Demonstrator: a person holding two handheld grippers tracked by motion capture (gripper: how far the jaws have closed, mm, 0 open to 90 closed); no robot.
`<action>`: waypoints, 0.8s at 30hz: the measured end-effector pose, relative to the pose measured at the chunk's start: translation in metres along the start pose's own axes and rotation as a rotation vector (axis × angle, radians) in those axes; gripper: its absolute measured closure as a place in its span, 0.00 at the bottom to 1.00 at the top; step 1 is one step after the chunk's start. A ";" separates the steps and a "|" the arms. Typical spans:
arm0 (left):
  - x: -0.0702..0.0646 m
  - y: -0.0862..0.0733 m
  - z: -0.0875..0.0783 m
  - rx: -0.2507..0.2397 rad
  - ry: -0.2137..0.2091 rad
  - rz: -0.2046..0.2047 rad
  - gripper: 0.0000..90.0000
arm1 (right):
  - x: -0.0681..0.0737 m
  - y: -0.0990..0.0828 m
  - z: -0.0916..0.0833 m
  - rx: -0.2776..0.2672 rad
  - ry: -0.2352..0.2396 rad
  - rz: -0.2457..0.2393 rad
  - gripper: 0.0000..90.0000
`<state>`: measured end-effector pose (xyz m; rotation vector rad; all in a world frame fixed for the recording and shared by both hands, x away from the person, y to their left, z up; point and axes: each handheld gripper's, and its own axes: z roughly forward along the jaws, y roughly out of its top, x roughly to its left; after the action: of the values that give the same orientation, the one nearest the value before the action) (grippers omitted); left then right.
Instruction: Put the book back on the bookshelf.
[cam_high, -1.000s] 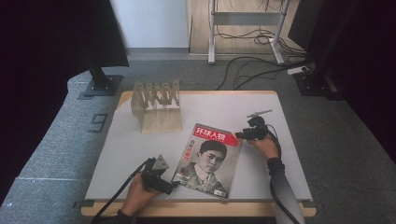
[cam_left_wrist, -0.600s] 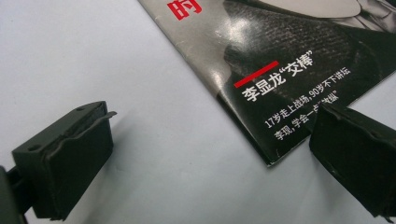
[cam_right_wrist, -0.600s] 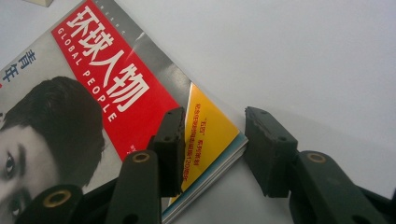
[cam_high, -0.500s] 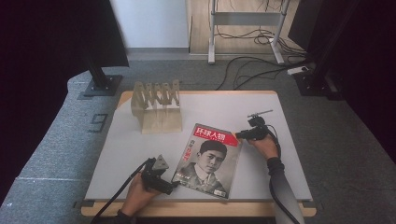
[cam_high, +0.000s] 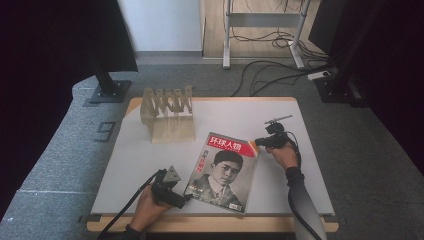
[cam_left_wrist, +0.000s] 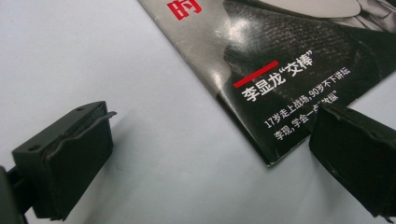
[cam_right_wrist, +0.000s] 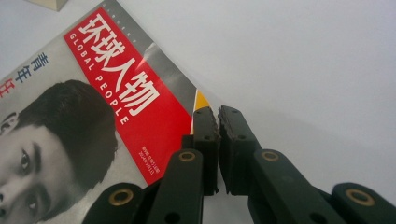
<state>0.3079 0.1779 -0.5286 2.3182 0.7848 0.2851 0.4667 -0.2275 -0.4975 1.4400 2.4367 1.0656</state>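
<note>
**Right tool pinches shut at the magazine's top corner**

Closing is the one change since the earlier frame: the right tool (cam_right_wrist: 218, 116) had its jaws apart and has just brought them together at the upper right corner of the magazine (cam_high: 224, 170). In the right gripper view the pads meet with almost no gap, right at the cover's edge by the red title block; whether a page is caught between them cannot be told. Hands sit where they were. The magazine has not shifted.

Left tool (cam_left_wrist: 210, 154) is spread wide, one jaw on bare surface (cam_high: 300, 190), the other over the magazine's lower left corner, not pinching it.

Reading: a corner grip on one side, a hold-down or second grip being readied on the diagonal corner. Probably a lift or a page-turn next.

Room:
- Magazine lies flat, slightly skewed, near the front centre of the surface.
- Bare surface to its right and left.
- Wooden rack (cam_high: 168, 112) stands behind and left, apart from the magazine.
- Lower magazine edge sits near the front edge.
</note>
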 end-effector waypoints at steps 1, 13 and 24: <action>0.000 0.000 0.000 0.000 -0.001 0.000 0.00 | 0.001 0.000 0.000 0.002 -0.007 -0.007 0.94; 0.000 0.000 0.000 0.000 -0.001 0.000 0.00 | -0.008 -0.007 0.010 0.007 0.014 0.021 0.74; 0.000 0.000 0.000 0.000 0.000 0.000 0.00 | -0.004 -0.007 0.005 -0.028 0.018 0.024 0.94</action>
<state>0.3079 0.1779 -0.5286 2.3181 0.7849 0.2846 0.4665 -0.2306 -0.5063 1.4611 2.4122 1.1180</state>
